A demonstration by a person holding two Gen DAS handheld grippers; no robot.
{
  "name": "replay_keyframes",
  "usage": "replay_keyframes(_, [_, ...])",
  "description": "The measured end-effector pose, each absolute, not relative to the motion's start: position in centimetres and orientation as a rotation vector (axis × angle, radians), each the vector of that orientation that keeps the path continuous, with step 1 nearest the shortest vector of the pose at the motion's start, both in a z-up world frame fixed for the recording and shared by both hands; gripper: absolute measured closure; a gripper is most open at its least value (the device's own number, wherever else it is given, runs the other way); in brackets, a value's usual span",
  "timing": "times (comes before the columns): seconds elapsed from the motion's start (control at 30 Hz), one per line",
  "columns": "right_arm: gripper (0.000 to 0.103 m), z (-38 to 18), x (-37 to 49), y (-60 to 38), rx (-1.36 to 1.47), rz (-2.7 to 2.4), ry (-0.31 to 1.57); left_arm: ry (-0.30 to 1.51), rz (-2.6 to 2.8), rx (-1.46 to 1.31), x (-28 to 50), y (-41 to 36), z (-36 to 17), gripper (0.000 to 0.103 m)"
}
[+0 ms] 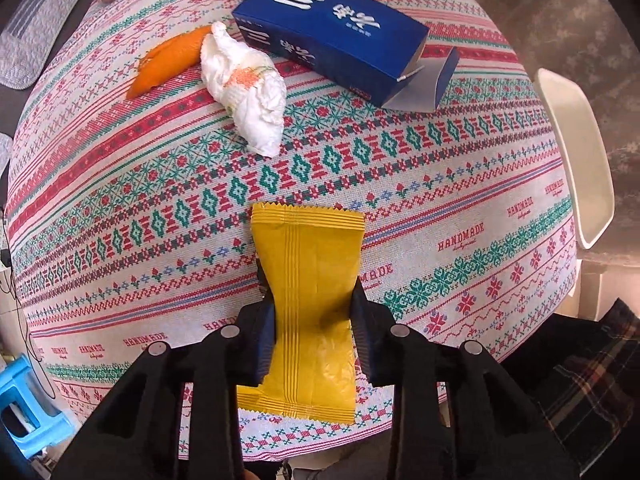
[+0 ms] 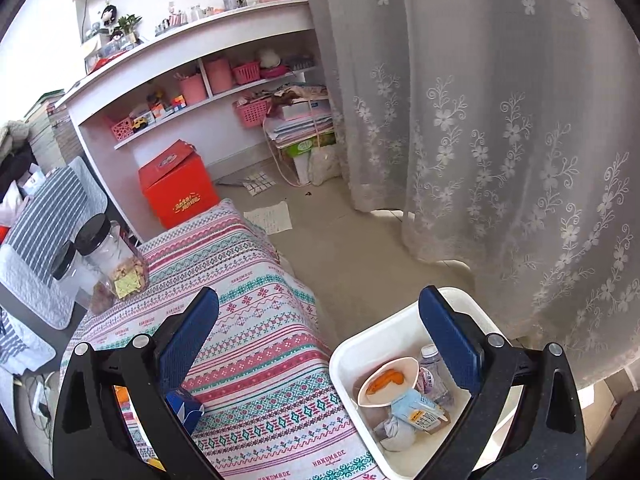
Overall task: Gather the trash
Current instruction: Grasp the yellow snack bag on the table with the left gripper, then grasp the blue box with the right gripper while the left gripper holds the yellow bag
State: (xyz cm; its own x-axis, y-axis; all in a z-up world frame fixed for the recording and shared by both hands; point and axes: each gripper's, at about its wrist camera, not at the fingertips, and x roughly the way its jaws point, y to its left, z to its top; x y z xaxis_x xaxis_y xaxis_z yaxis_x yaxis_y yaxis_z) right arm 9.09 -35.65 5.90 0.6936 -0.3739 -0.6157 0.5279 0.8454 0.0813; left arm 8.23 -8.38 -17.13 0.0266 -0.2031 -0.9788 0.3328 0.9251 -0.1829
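Observation:
In the left wrist view my left gripper (image 1: pixel 312 300) is shut on a yellow snack wrapper (image 1: pixel 310 280), pinching its middle just above the patterned tablecloth (image 1: pixel 440 200). Beyond it lie a crumpled white tissue (image 1: pixel 248 92), an orange peel (image 1: pixel 172 60) and an open blue carton (image 1: pixel 340 36). In the right wrist view my right gripper (image 2: pixel 320 336) is open and empty, held above the table's edge and the white bin (image 2: pixel 348 360), which holds a paper cup with peel (image 2: pixel 386 382), a small bottle (image 2: pixel 434 376) and wrappers.
The white bin's rim (image 1: pixel 576 152) stands past the table's right edge. Two black-lidded jars (image 2: pixel 108 256) stand at the table's far left corner. A red box (image 2: pixel 178 184), shelves and a lace curtain (image 2: pixel 500 140) lie beyond. A blue stool (image 1: pixel 24 400) is at lower left.

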Motion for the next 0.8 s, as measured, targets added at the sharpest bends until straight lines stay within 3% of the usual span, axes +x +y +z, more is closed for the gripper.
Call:
replay_keyframes(0.4, [0.007,2.4,13.7,-26.4,-0.004,-0.187,0.795,1.031,-0.357,-0.379,8.8,4.6,-4.8,0.072])
replay_keyframes(0.53, [0.007,0.6,16.5,-21.0,-0.119,0.08,0.94,0.954,-0.333,-0.535,9.3,8.7,-3.9,0.072])
replay_keyframes(0.8, [0.009,-5.7,23.2,-14.2,-0.406,0.257,1.237,0.835,-0.356,-0.556,9.9,11.5,-0.7,0.072])
